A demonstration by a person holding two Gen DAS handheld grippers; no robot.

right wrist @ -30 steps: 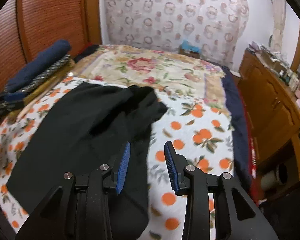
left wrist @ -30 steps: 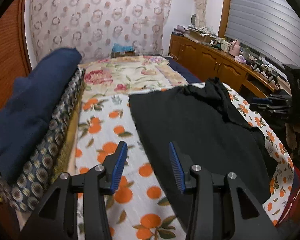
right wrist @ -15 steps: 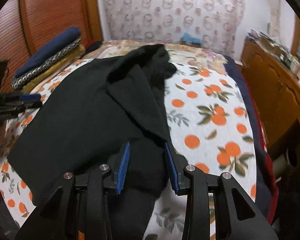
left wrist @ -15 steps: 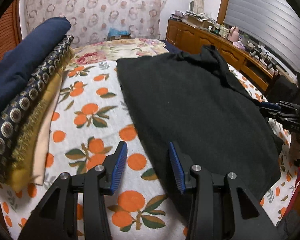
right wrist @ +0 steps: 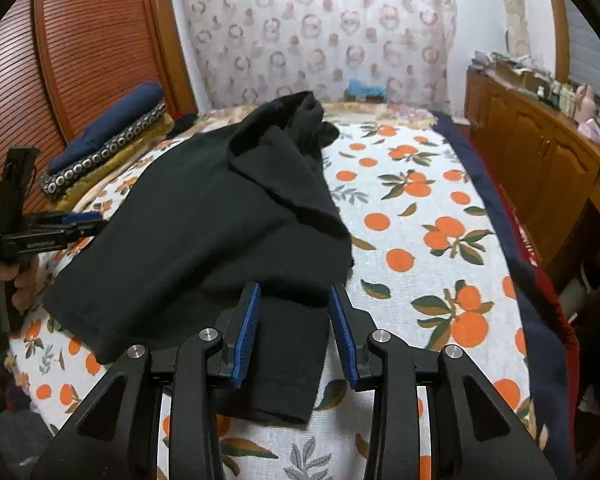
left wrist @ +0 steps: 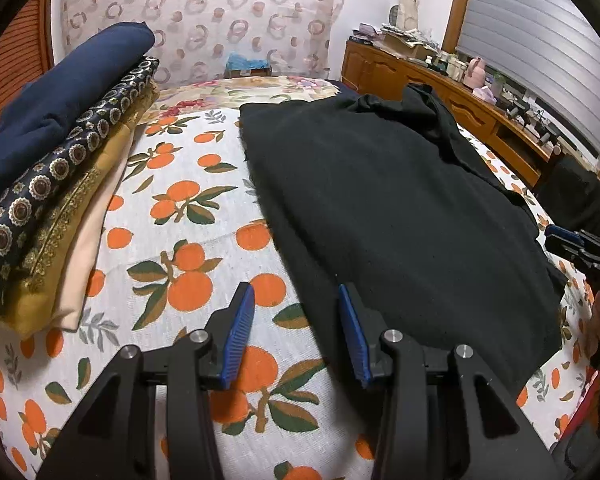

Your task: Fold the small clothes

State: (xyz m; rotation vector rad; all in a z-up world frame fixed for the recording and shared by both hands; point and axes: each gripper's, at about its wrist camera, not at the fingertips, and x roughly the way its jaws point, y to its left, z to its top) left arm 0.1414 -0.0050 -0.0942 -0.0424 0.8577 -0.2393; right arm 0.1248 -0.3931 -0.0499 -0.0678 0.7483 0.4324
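Across a bed (left wrist: pixel 204 216) covered in an orange-fruit print, the scene reads from left to right. At the far left edge sits a pile of folded clothes (left wrist: pixel 56 184), navy on top, then a patterned layer, then mustard and pale cloth. Next comes bare sheet, and over it the left gripper (left wrist: pixel 296 332), its blue fingers (left wrist: pixel 236 336) apart with nothing between them, poised just beside the near left edge of a black garment (left wrist: pixel 388 216). The garment lies spread over the middle of the bed, mostly flat, with a bunched, partly folded-over section at its far right. At the right side, the right gripper (right wrist: pixel 296 332) hovers low over a narrow black piece, seemingly a sleeve (right wrist: pixel 288 364), that trails toward the near edge; its fingers are apart, straddling the cloth without visibly pinching it.

The main risk is likely an uneven fold: if either gripper catches only the top layer, or also pinches the sheet, the garment could drag, twist or bunch further. The crumpled far corner may stay trapped inside the fold.
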